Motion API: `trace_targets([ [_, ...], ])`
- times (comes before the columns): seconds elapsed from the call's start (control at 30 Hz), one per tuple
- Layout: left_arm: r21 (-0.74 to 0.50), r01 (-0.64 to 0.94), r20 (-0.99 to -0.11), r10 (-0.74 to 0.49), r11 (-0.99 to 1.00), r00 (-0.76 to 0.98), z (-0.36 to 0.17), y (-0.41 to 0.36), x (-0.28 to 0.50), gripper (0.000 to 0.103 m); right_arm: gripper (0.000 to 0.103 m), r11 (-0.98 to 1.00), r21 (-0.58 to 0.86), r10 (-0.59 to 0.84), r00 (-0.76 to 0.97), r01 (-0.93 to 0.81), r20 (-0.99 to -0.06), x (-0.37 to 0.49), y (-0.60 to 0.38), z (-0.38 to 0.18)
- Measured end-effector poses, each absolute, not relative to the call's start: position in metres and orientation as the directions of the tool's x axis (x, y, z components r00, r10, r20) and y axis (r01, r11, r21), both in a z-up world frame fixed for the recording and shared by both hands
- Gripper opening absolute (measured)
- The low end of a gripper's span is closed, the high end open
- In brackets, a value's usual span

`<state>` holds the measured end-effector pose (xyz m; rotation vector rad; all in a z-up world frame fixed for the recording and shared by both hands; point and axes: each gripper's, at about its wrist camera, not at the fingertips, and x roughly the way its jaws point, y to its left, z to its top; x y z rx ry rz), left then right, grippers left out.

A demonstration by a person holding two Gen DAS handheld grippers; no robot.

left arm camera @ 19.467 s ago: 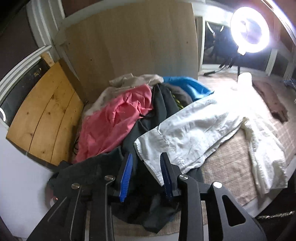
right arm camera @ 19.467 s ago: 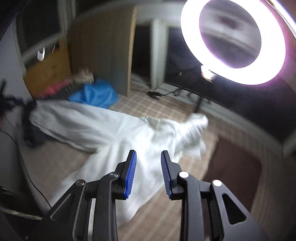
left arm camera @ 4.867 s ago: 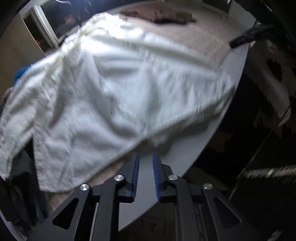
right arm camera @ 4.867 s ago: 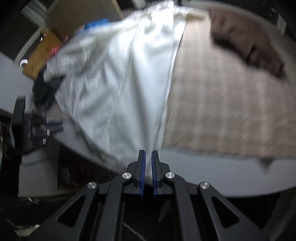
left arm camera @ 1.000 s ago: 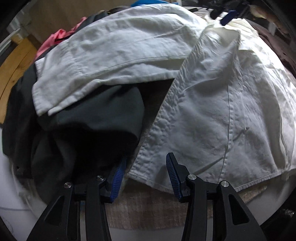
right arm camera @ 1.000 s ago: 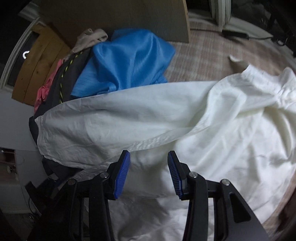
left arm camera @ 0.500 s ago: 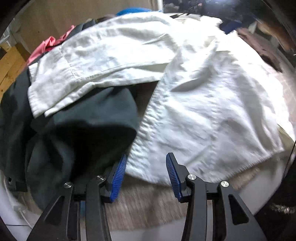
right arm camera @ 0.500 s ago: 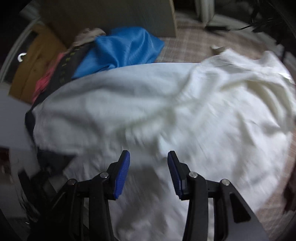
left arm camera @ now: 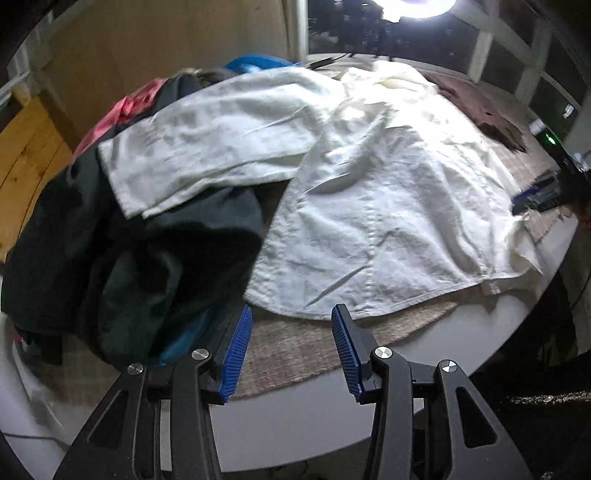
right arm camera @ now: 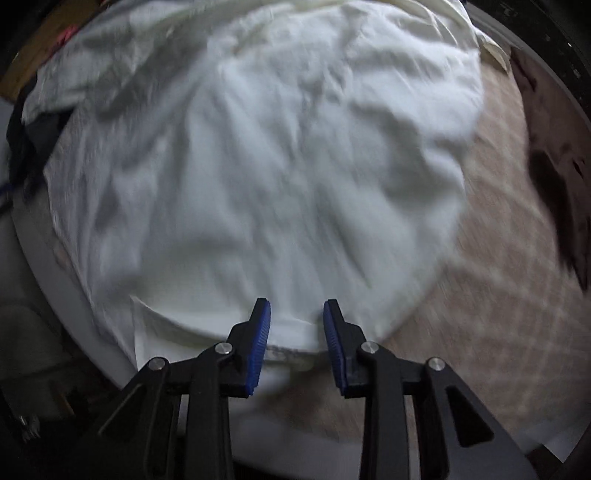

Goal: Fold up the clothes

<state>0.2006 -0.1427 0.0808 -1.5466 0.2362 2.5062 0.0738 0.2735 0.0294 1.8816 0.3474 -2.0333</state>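
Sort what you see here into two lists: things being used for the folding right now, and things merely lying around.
In use: white shirt; left gripper; right gripper, both with jaws open.

Lying about: dark garment; pink garment; blue garment; brown garment; ring light.

Readable text: none in either view.
Labels or brands: none can be made out on the clothes, the grippers or the table.
Numbers or signs: none legible; the right wrist view is blurred.

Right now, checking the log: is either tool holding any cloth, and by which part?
Neither. The left tool and right tool are both open, at the white shirt's hem.
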Motion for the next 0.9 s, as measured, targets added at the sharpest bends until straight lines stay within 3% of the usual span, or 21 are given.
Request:
trace_targets([
  [0.13, 0.035, -0.300, -0.892, 0.106, -0.953, -0.440, 0.096, -0.137, 0.214, 0.043, 0.030, -0.914, -0.071, 0.057, -0.047, 0.399, -0.997, 0.114, 0.322, 0.048],
  [0.4, 0.054, -0.328, -0.905, 0.093, -0.943, -0.415, 0.071, -0.127, 0.204, 0.043, 0.031, -0.915, 0.122, -0.216, -0.211, 0.384, -0.953, 0.091, 0.259, 0.136],
  [0.47, 0.064, -0.320, -0.904, 0.081, -0.945, -0.420, 0.066, -0.130, 0.198, 0.043, 0.041, -0.900, 0.165, -0.276, -0.235, 0.404, -0.932, 0.075, 0.230, 0.154],
  [0.57, 0.087, -0.289, -0.897, 0.052, -0.953, -0.439, 0.062, -0.133, 0.183, 0.043, 0.045, -0.868, 0.238, -0.371, -0.251, 0.436, -0.894, 0.037, 0.181, 0.174],
  [0.7, 0.082, -0.264, -0.897, 0.044, -0.961, -0.440, 0.056, -0.136, 0.164, 0.047, 0.047, -0.869, 0.237, -0.367, -0.244, 0.434, -0.898, -0.032, 0.117, 0.166],
  [0.9, 0.072, -0.237, -0.907, 0.035, -0.969, -0.421, 0.045, -0.140, 0.146, 0.047, 0.047, -0.911, 0.259, -0.312, -0.127, 0.321, -0.942, -0.122, 0.043, 0.107],
])
